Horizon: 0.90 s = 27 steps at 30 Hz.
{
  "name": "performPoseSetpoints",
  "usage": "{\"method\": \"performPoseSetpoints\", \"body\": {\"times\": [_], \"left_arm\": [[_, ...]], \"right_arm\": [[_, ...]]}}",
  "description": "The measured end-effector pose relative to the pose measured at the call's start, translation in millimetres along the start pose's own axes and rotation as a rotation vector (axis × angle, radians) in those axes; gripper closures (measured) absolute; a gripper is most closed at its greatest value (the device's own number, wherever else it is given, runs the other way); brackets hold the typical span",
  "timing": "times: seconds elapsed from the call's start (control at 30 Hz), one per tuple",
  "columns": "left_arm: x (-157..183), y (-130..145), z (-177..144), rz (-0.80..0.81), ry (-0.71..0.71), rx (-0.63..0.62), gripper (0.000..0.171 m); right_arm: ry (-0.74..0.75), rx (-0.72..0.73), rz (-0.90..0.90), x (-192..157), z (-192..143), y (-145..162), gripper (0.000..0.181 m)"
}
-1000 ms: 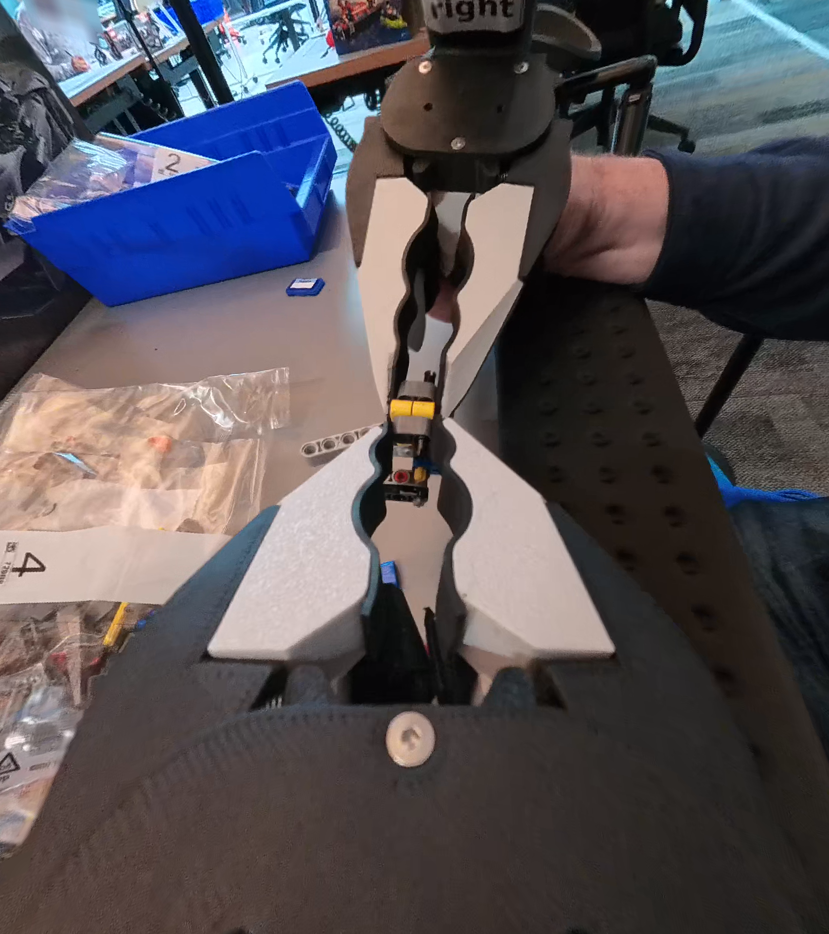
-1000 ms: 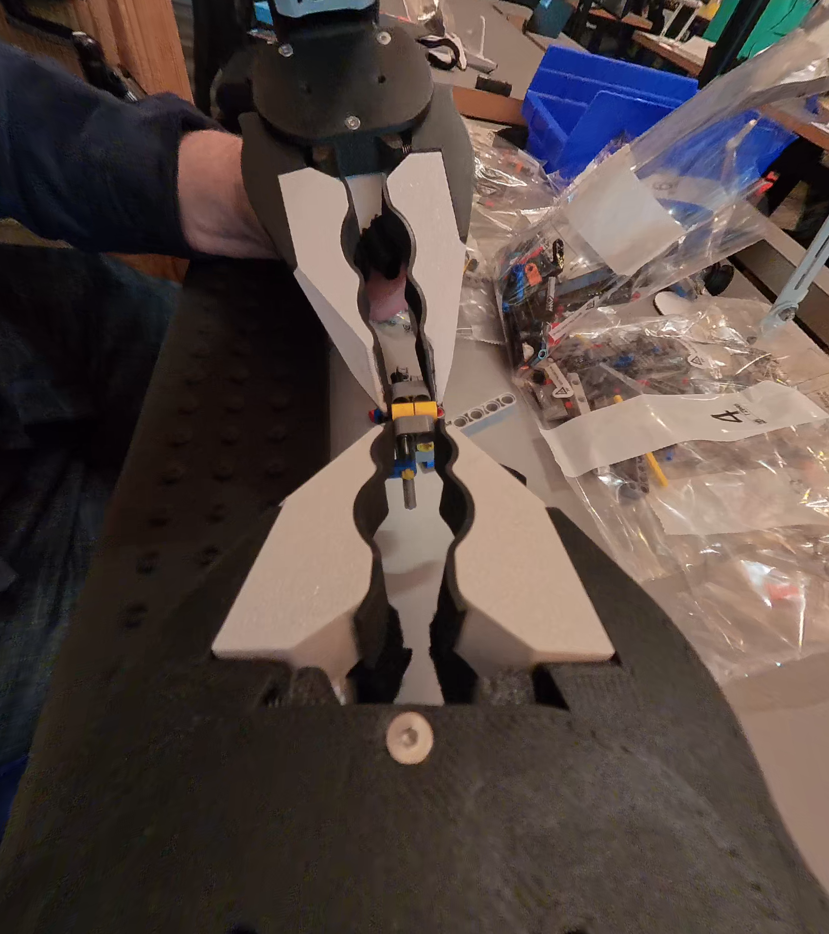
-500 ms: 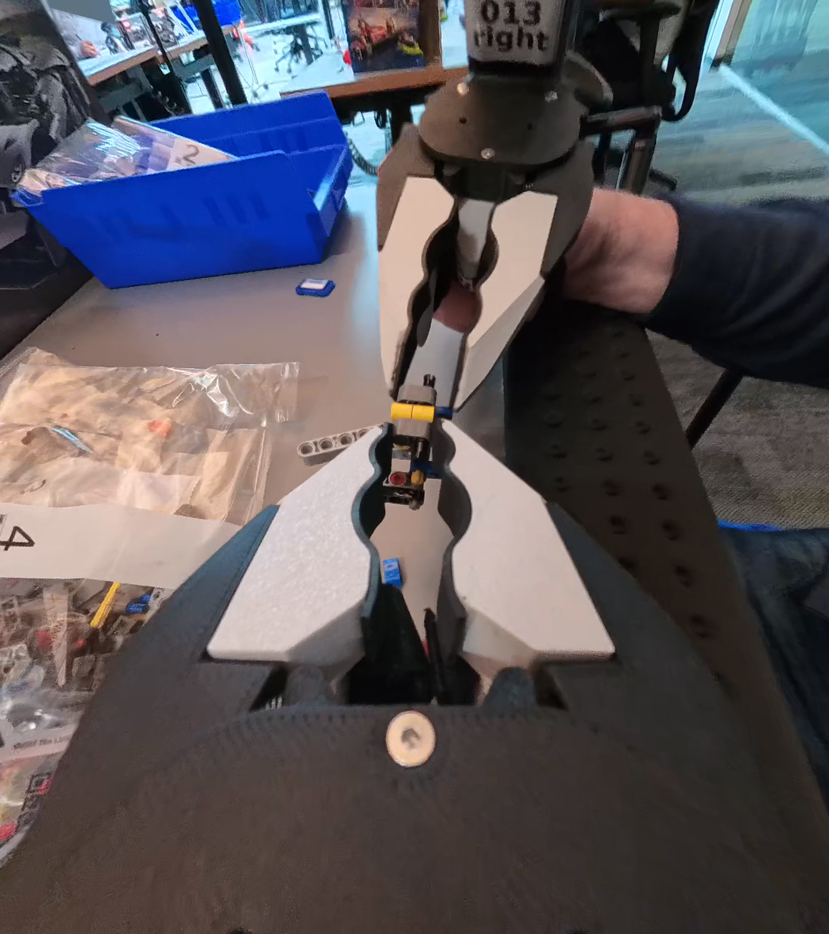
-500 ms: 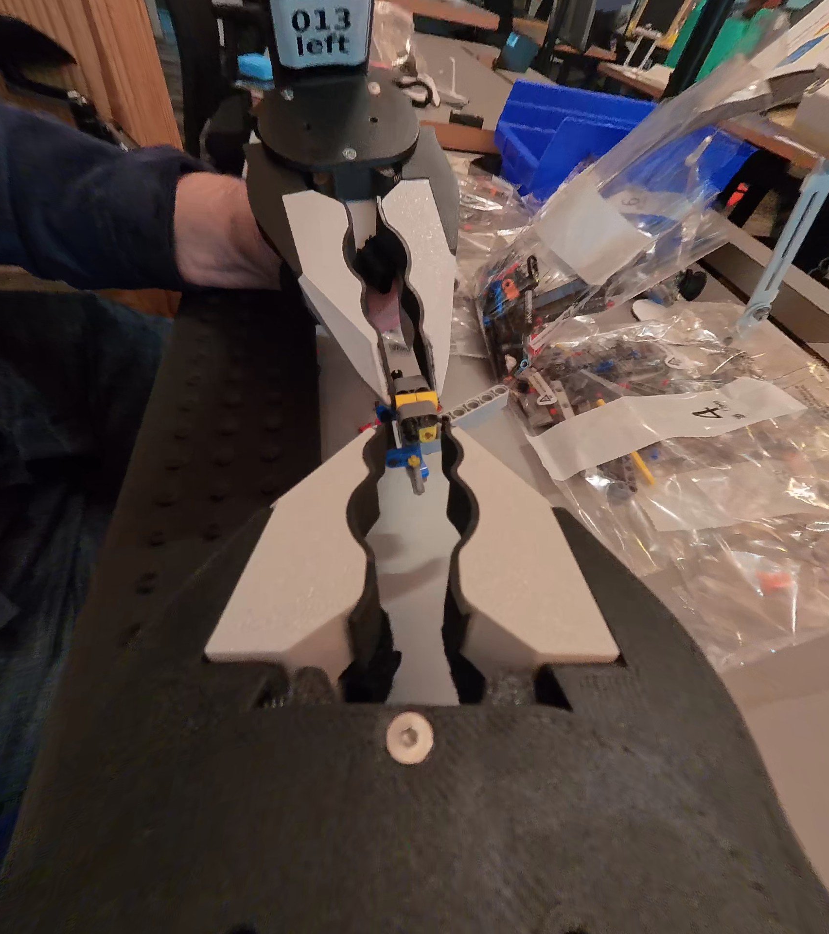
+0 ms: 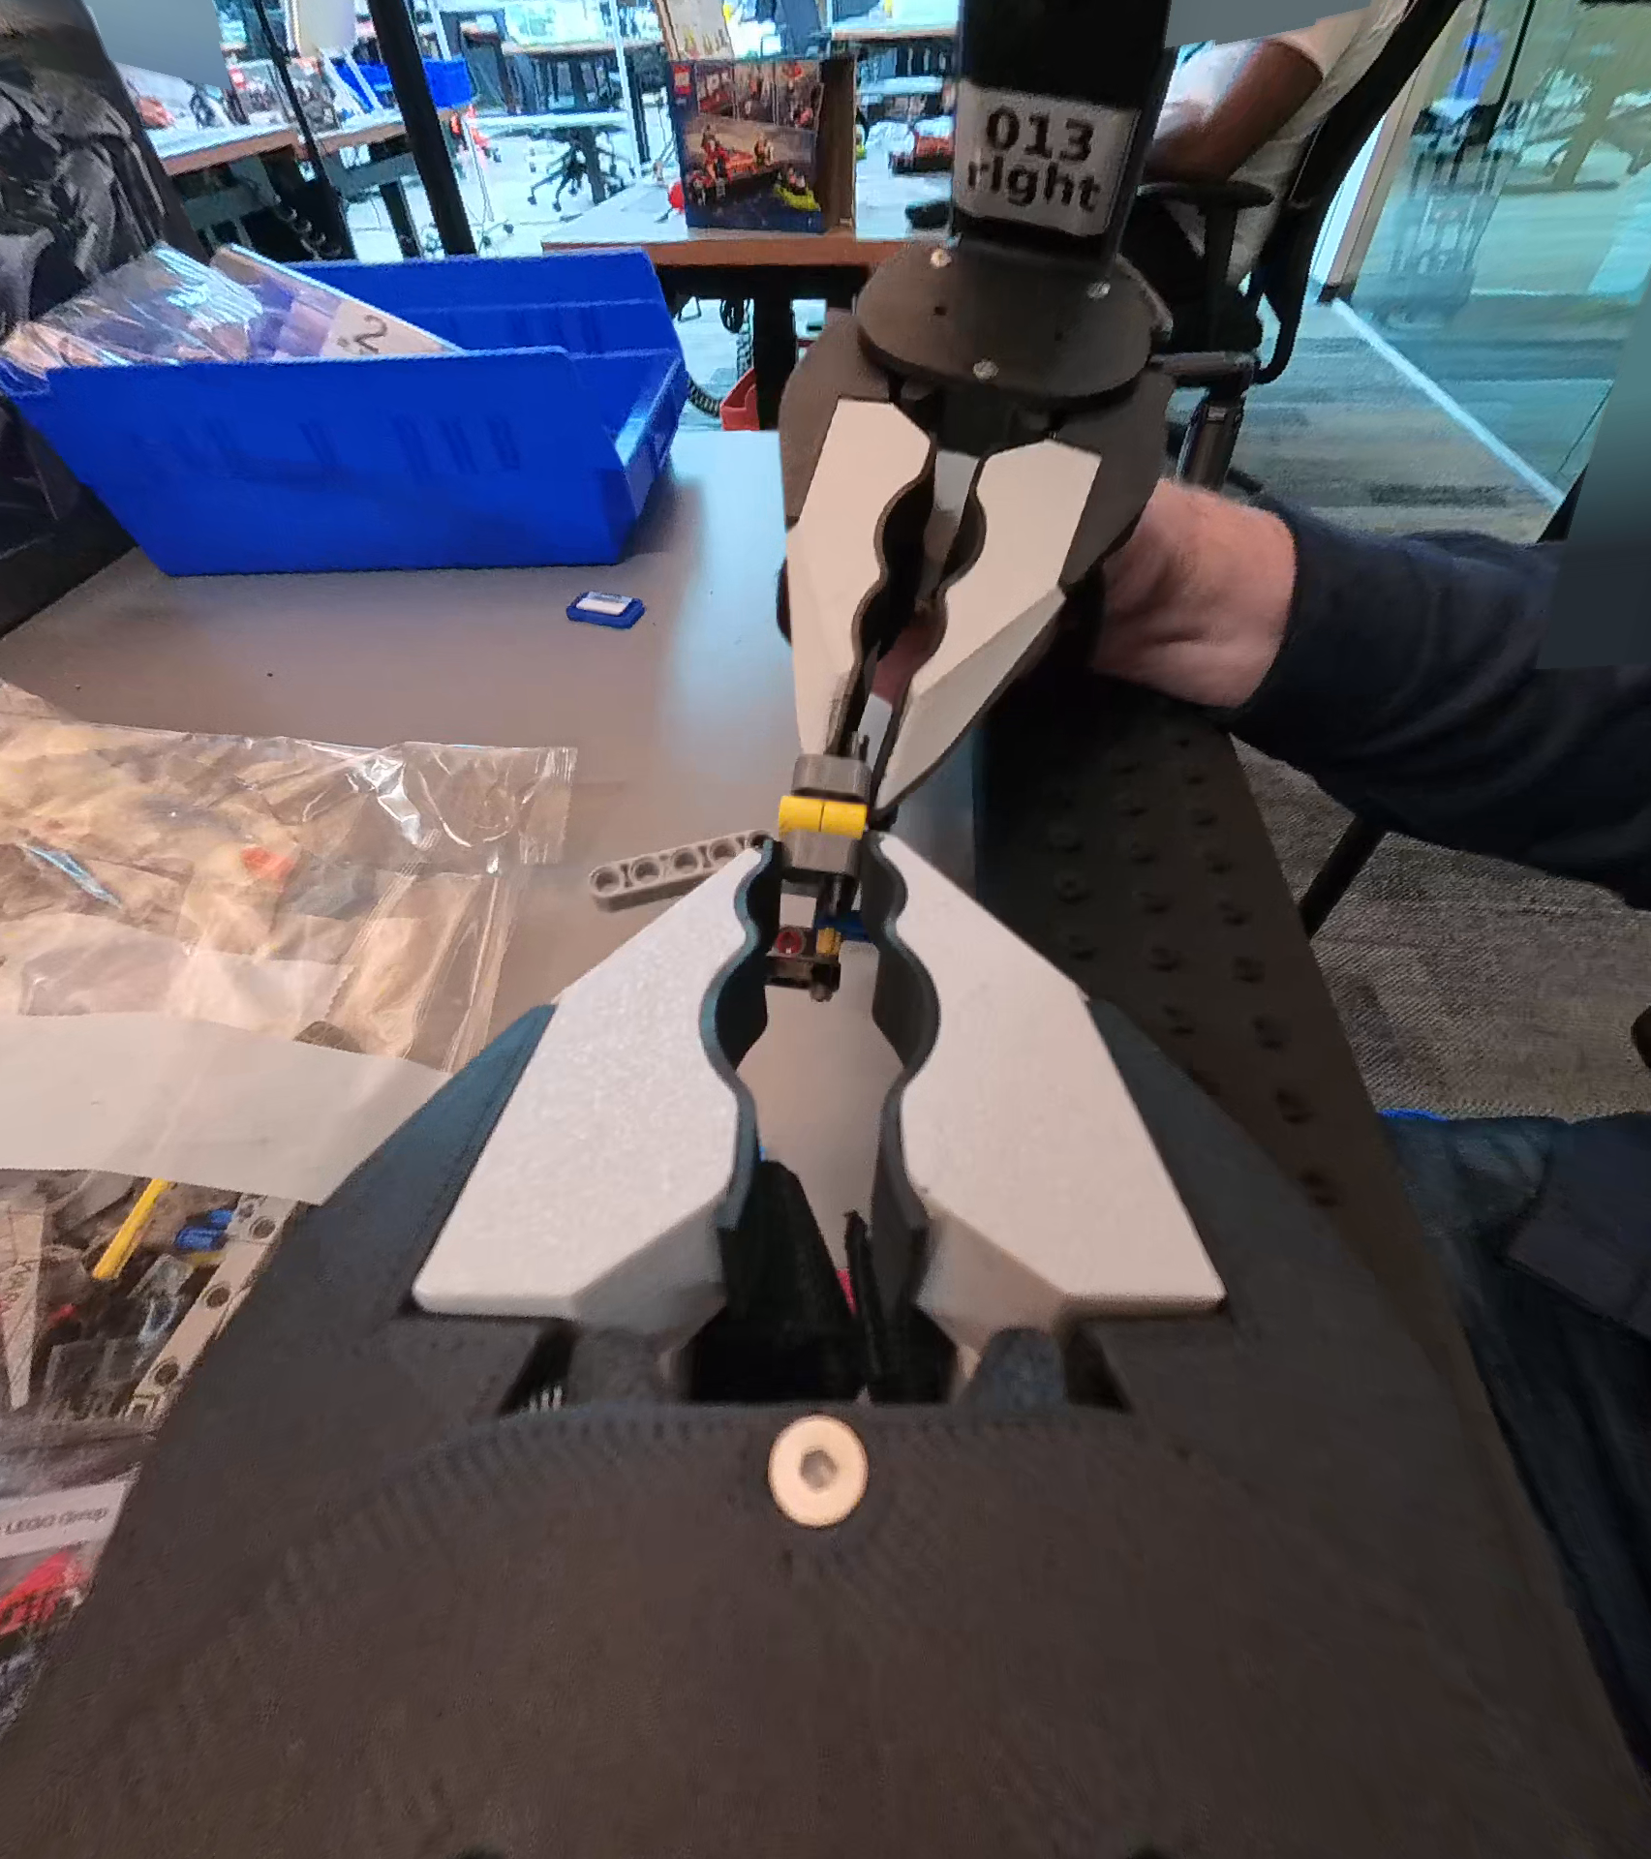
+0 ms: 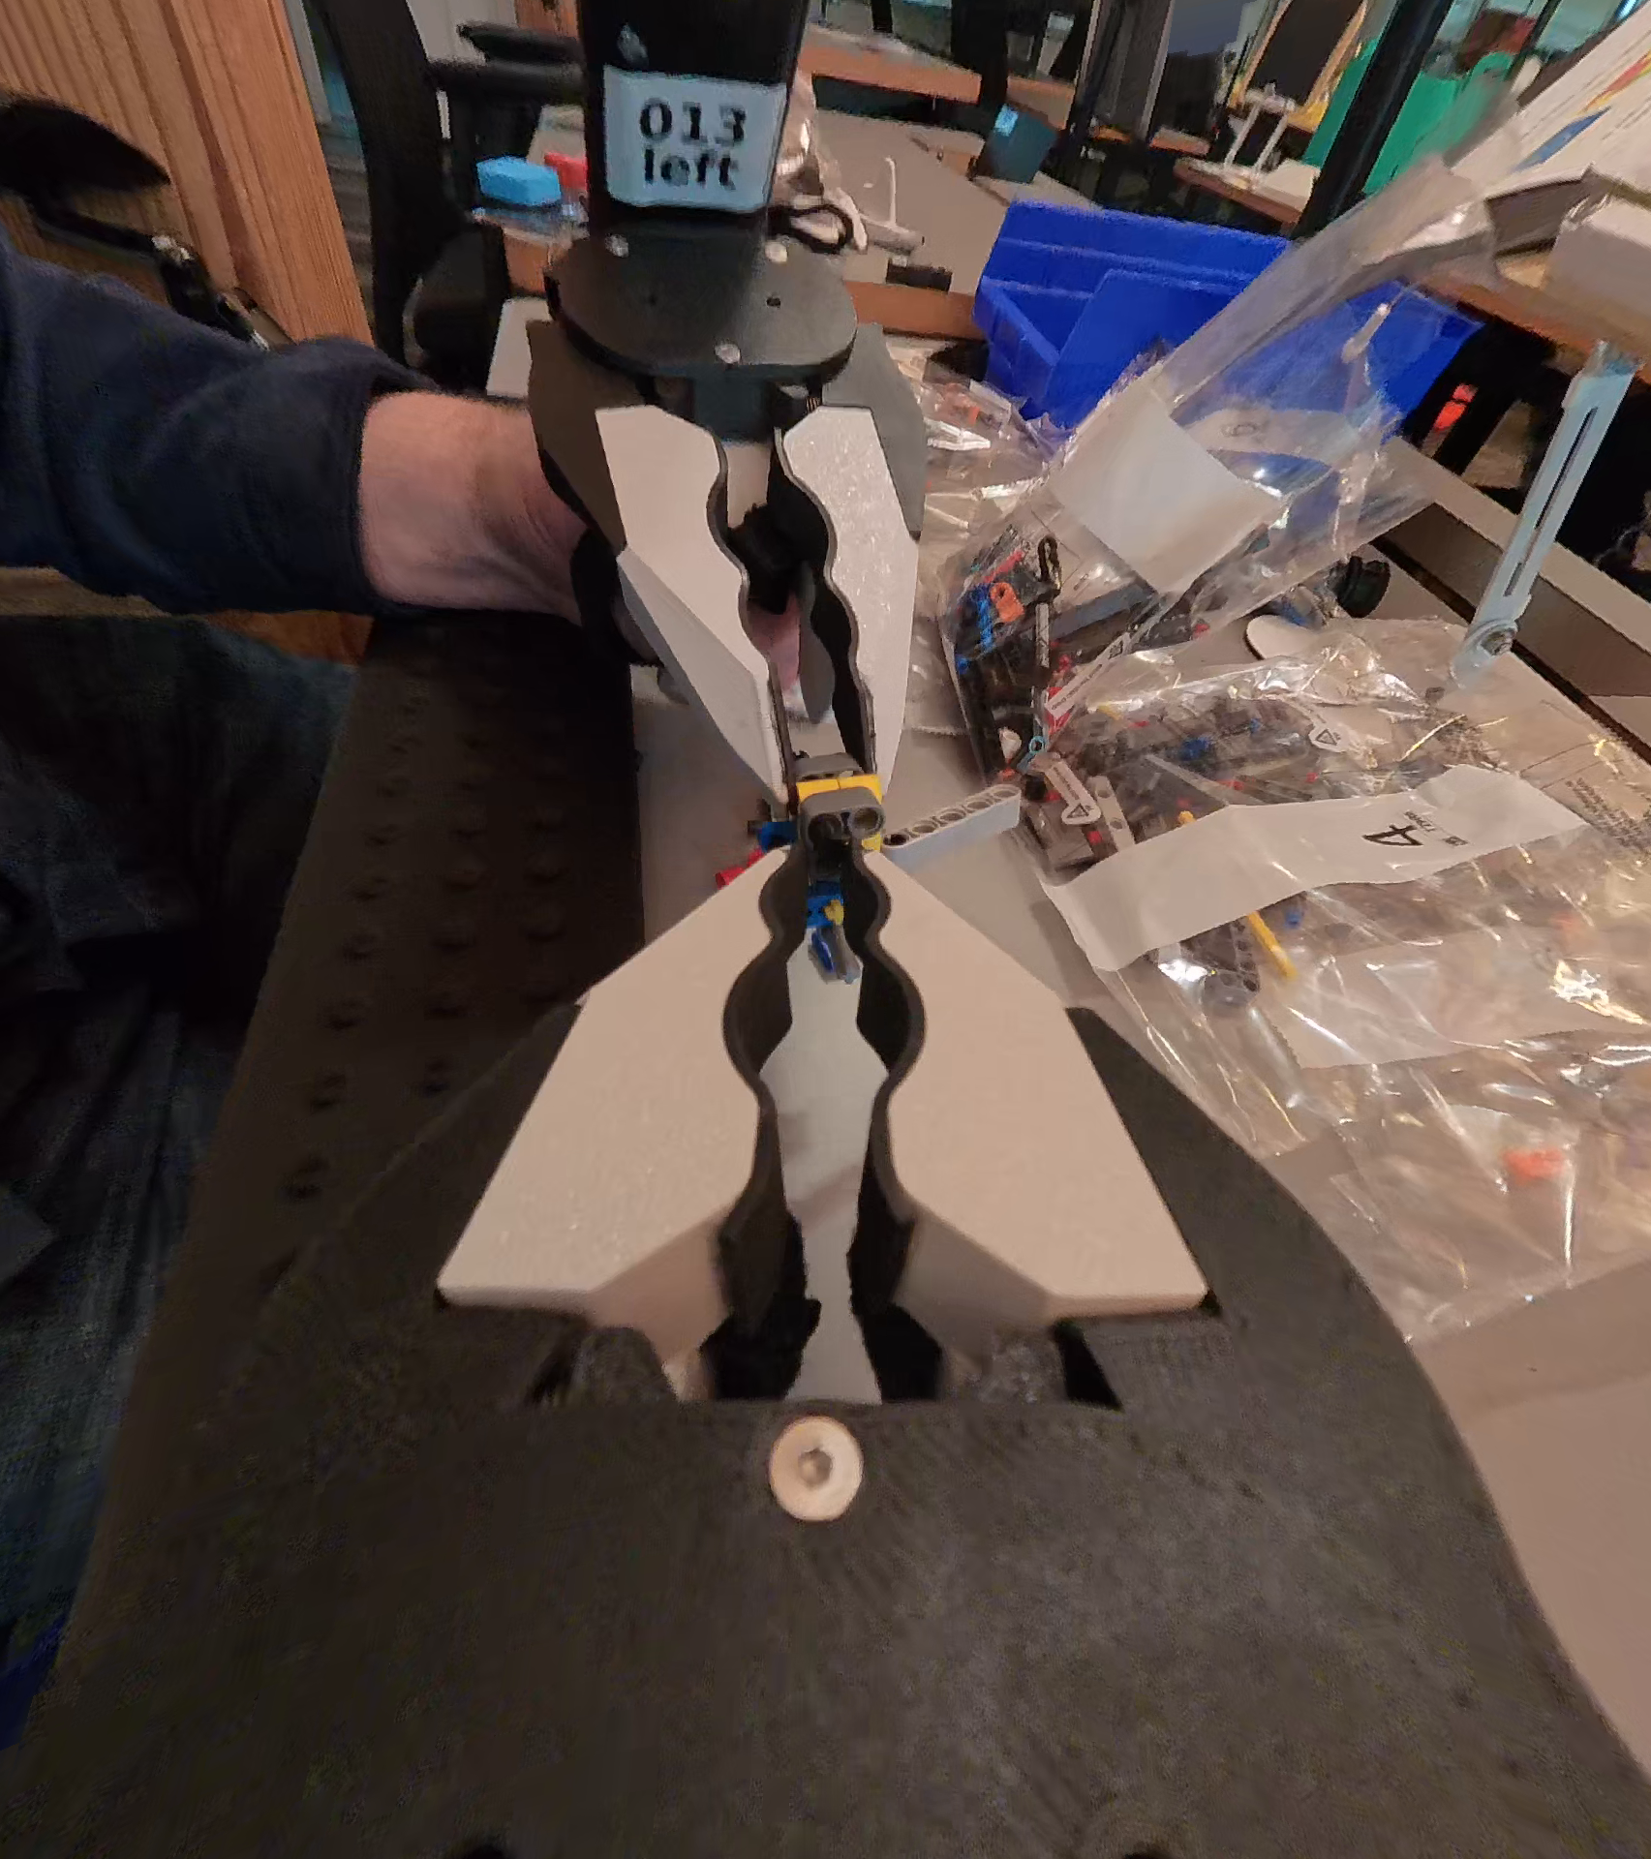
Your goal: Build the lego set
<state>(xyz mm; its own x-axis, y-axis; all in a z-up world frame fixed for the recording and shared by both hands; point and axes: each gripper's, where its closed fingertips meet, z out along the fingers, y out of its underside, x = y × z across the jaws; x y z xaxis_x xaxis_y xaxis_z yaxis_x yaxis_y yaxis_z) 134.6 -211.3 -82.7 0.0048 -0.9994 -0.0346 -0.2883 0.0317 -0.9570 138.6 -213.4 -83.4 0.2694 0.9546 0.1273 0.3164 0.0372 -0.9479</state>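
Observation:
A small lego assembly (image 5: 821, 817) of grey, yellow and blue pieces hangs above the table between my two grippers, which face each other tip to tip. My left gripper (image 5: 819, 857) is shut on its near grey end. My right gripper (image 5: 851, 777) comes from the far side and is shut on its other grey end. In the right wrist view, the right gripper (image 6: 826, 857) clamps the assembly (image 6: 838, 807), with a blue and yellow part inside its jaws. There the left gripper (image 6: 826, 762) grips from the far side. A hand holds each gripper.
A blue bin (image 5: 348, 473) with a bag stands at the back left. Clear bags of parts (image 5: 197, 875) lie left of the grippers and also show in the right wrist view (image 6: 1304, 805). A grey holed beam (image 5: 680, 865) and a small blue tile (image 5: 606, 609) lie loose. A black studded board (image 5: 1153, 905) runs along the table edge. Less than 4 cm separates the two grippers' tips.
Both grippers have tilted upward a little, so more of the room shows. They stay tip to tip, both still clamped on the assembly.

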Motion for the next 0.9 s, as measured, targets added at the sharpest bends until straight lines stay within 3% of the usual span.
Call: {"method": "performPoseSetpoints", "body": {"times": [0.27, 0.37, 0.47, 0.6, 0.73, 0.9], "left_arm": [[-6.9, -6.0, -5.9, -0.035, -0.027, 0.038, 0.157], [-25.0, -21.7, -31.5, -0.137, -0.041, 0.172, 0.157], [-17.9, -10.4, -14.1, -0.085, -0.052, 0.082, 0.157], [-22.5, -15.4, -13.6, -0.09, -0.08, 0.112, 0.157], [-21.0, -14.7, -10.6, -0.1, -0.07, 0.108, 0.157], [-19.8, -14.9, -9.3, -0.131, -0.049, 0.116, 0.156]], "right_arm": [[0.026, 0.042, -0.004, 1.8, -7.2, -7.3, 0.181], [0.086, 0.188, 0.059, 17.5, -33.4, -22.6, 0.181], [0.095, 0.082, 0.06, 17.4, -14.7, -7.7, 0.178], [0.092, 0.055, 0.108, 17.8, -3.9, -4.5, 0.158], [0.17, 0.052, 0.039, 21.9, -1.2, -8.2, 0.154], [0.246, -0.028, -0.066, 23.5, 5.4, -2.0, 0.166]]}}
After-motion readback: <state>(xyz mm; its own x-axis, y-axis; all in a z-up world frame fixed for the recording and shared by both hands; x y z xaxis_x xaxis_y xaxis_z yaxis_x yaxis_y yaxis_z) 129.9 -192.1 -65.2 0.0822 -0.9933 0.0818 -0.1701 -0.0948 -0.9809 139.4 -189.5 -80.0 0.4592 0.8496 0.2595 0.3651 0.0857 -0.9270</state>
